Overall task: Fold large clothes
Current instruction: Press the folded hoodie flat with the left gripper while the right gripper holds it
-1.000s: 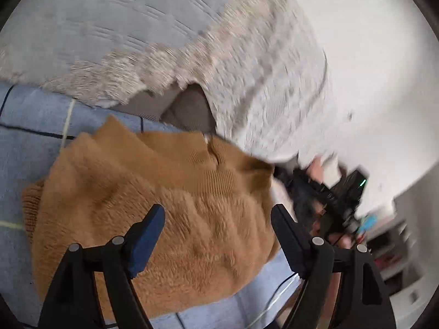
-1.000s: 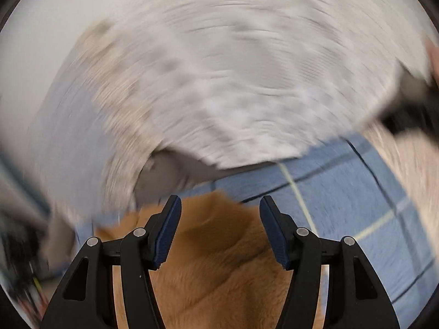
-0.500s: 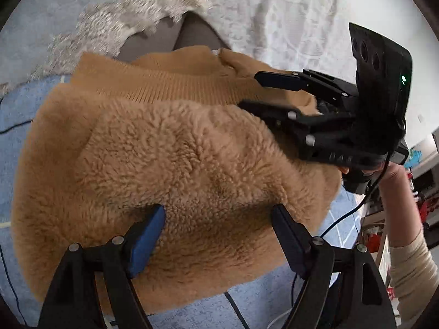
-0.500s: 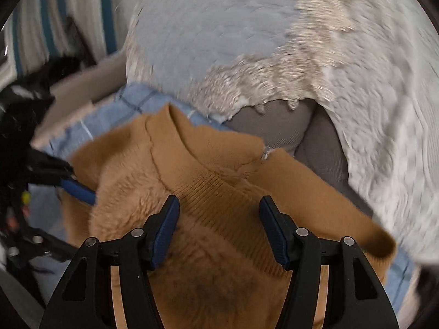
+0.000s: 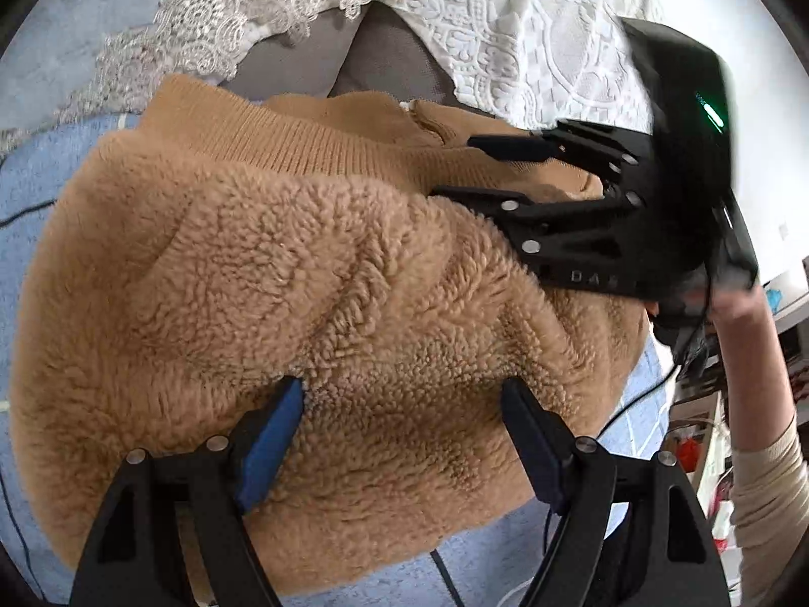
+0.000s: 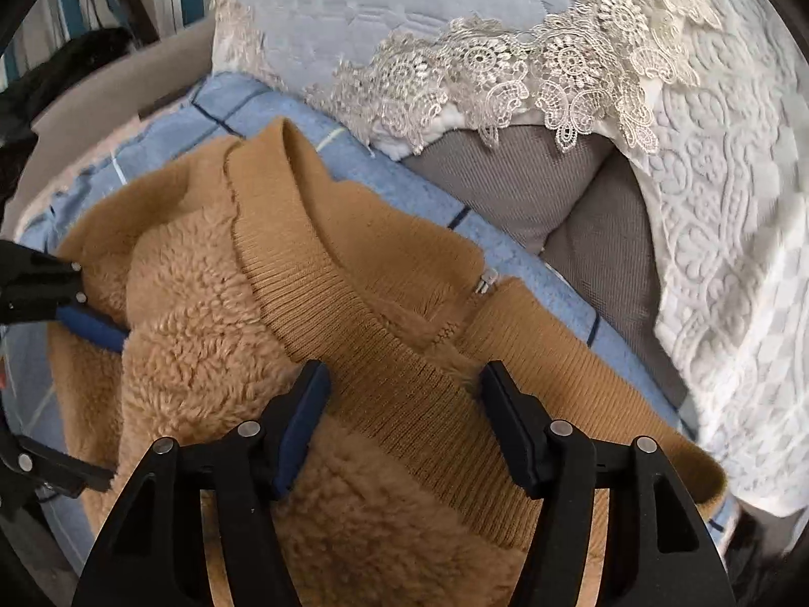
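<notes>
Most folding looks done: fleece (image 5: pixel 313 303) lies bundled, left gripper (image 5: pixel 404 435) spread wide at 6 o'clock, right gripper (image 6: pixel 404 404) closing over its ribbed hem (image 6: pixel 404 364), nothing pinched yet.

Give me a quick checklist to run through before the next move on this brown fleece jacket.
1. Fleece jacket lies bunched on the blue checked sheet: not ok for a flat fold yet.
2. Right gripper over the ribbed collar, jaws closing with fabric between them: ok.
3. Right grip firm on the collar: cannot tell.
4. Left gripper straddles the fleece, jaws wide: ok, not gripping.
5. Zipper pull clear of both grippers: ok.
6. Lace cover hangs beside the jacket, apart from it: ok.
</notes>
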Demonstrator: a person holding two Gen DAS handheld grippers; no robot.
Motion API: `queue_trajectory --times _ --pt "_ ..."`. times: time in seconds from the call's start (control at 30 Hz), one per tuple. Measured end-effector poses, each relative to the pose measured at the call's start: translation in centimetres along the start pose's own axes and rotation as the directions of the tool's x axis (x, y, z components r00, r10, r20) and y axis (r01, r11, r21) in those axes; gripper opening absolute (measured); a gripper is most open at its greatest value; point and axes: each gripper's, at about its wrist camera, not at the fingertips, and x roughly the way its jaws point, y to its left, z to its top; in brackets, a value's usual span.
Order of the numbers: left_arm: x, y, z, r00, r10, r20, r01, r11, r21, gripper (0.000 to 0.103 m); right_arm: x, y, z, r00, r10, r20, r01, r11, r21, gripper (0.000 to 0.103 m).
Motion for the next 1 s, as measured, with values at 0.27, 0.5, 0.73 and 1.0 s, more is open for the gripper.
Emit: queue_trajectory --times 0.27,0.5,0.73,1.0 --pt "-1.1 0.1 -0.3 0.999 0.005 0.039 -0.004 1.000 -0.005 0.081 -5.3 -0.4 0.5 0.983 -0.063 0.175 0.054 0.997 0.057 0.007" --pt "-2.6 -1.5 0.0 0.994 0.018 0.112 -0.023 0.999 0.048 0.081 0.9 -1.3 2.5 0.985 -0.160 0.057 0.155 0.984 0.087 0.008" --pt "-0.3 -0.6 -0.2 0.997 0.055 0.051 -0.057 0.998 0.020 0.081 6.4 -1.3 1.3 0.975 -0.221 -0.007 0.221 0.969 0.108 0.015" --pt "0.2 0.7 0.0 0.998 0.057 0.028 -0.056 0.997 -0.044 0.081 -0.5 -5.1 0.5 0.985 -0.123 0.120 0.072 0.928 0.365 0.028"
